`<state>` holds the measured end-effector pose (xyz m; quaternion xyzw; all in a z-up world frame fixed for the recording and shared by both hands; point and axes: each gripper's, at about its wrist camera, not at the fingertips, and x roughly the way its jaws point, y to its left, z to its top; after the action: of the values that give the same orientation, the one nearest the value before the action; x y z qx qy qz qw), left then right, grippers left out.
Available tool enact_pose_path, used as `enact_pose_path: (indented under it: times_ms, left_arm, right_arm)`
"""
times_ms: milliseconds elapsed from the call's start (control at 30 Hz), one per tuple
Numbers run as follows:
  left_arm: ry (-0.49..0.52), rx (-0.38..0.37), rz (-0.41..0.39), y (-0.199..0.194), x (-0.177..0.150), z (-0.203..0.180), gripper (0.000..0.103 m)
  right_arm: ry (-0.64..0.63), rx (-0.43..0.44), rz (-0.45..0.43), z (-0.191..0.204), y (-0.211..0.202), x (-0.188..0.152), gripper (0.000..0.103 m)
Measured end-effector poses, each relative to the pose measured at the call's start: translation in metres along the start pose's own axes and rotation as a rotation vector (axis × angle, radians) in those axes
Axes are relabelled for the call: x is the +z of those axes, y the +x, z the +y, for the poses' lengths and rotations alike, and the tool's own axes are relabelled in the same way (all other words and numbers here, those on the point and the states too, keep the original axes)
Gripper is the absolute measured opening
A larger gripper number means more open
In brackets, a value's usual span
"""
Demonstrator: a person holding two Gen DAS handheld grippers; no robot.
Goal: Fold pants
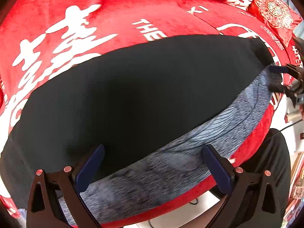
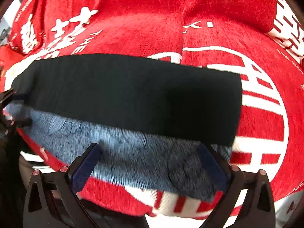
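Observation:
The pants (image 1: 133,95) lie flat on a red blanket: black outer cloth with a band of blue-grey lining (image 1: 171,161) showing along the near edge. My left gripper (image 1: 153,163) is open over the near edge, fingers apart above the lining. My right gripper (image 2: 150,161) is open over the same lining band (image 2: 123,148) near the pants' (image 2: 133,95) right end. Each gripper shows in the other's view, at the pants' far ends: the right one (image 1: 285,79) and the left one (image 2: 11,110), both open.
The red blanket (image 1: 114,9) with white characters covers a bed or sofa; its near edge (image 1: 171,209) drops off below the grippers. A red cushion (image 1: 273,9) lies at the far right. White floor and cables show below the edge.

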<state>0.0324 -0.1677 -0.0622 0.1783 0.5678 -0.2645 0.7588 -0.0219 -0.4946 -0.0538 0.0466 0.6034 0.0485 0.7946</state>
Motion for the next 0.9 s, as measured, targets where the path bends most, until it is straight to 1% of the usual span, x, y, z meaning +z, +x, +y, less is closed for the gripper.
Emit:
enact_pose_path:
  times_ms: [33,100,133,167,200,233,267,300,333,367,433,467,533,600,667,700,733,767,800,833,867,900]
  left_arm:
    - [-0.02,0.013,-0.004,-0.003,-0.004,0.01,0.103]
    - [-0.09,0.022,-0.018,-0.01,-0.015,0.037,0.103]
    - [-0.141,0.024,-0.025,-0.013,-0.022,0.053,0.103]
    - [-0.195,0.026,-0.025,-0.014,-0.027,0.069,0.103]
    - [-0.26,0.018,-0.014,-0.012,-0.035,0.086,0.103]
    - [-0.291,-0.001,-0.011,-0.012,-0.039,0.097,0.103]
    - [-0.304,-0.03,-0.025,-0.014,-0.044,0.105,0.103]
    - [-0.307,-0.048,-0.045,-0.02,-0.048,0.111,0.103]
    - [-0.309,-0.038,-0.064,-0.027,-0.051,0.116,0.103]
    - [-0.311,-0.011,-0.088,-0.035,-0.054,0.123,0.103]
    - [-0.331,0.031,-0.116,-0.045,-0.056,0.137,0.103]
    - [-0.354,0.043,-0.116,-0.048,-0.06,0.147,0.103]
    - [-0.415,0.067,-0.08,-0.044,-0.064,0.174,0.103]
    - [-0.434,0.08,-0.023,-0.033,-0.08,0.186,0.103]
    - [-0.422,0.127,0.029,-0.021,-0.095,0.188,0.103]
    - [-0.412,0.128,0.009,-0.021,-0.102,0.186,0.103]
    - [-0.403,0.121,-0.004,-0.025,-0.107,0.184,0.103]
    - [-0.392,0.117,0.003,-0.026,-0.111,0.182,0.103]
    - [-0.381,0.122,-0.003,-0.028,-0.114,0.181,0.103]
    - [-0.375,0.123,-0.012,-0.03,-0.115,0.179,0.103]
    - [-0.374,0.119,-0.022,-0.032,-0.114,0.178,0.103]
    - [-0.378,0.104,-0.033,-0.033,-0.114,0.179,0.103]
  right_arm:
    - [-0.018,-0.028,0.009,0.004,-0.002,-0.002,0.102]
    - [-0.034,-0.158,0.045,0.017,-0.006,-0.002,0.103]
    - [-0.021,-0.195,0.052,0.025,-0.009,0.0,0.103]
    - [-0.015,-0.174,0.039,0.033,-0.014,0.003,0.103]
    - [-0.023,-0.104,-0.008,0.05,-0.022,0.007,0.103]
    - [-0.041,-0.06,-0.045,0.066,-0.026,0.01,0.103]
    - [-0.079,-0.027,-0.073,0.089,-0.028,0.017,0.103]
    - [-0.143,-0.005,-0.082,0.118,-0.027,0.025,0.103]
    - [-0.201,0.01,-0.09,0.144,-0.025,0.032,0.103]
    - [-0.255,0.028,-0.111,0.169,-0.025,0.04,0.103]
    - [-0.315,0.069,-0.141,0.207,-0.021,0.057,0.103]
    - [-0.334,0.088,-0.152,0.226,-0.019,0.068,0.103]
    - [-0.367,0.13,-0.156,0.261,-0.011,0.088,0.103]
    - [-0.396,0.152,-0.125,0.294,0.006,0.104,0.103]
    - [-0.432,0.155,-0.082,0.32,0.027,0.109,0.103]
    - [-0.449,0.157,-0.059,0.332,0.038,0.112,0.103]
    - [-0.49,0.141,0.005,0.343,0.054,0.102,0.103]
    - [-0.529,0.101,0.072,0.351,0.069,0.09,0.103]
    - [-0.589,0.033,0.068,0.356,0.076,0.079,0.103]
    - [-0.674,-0.029,0.018,0.365,0.072,0.062,0.103]
    - [-0.702,-0.019,0.045,0.368,0.07,0.052,0.103]
    - [-0.703,-0.014,0.072,0.368,0.068,0.048,0.103]
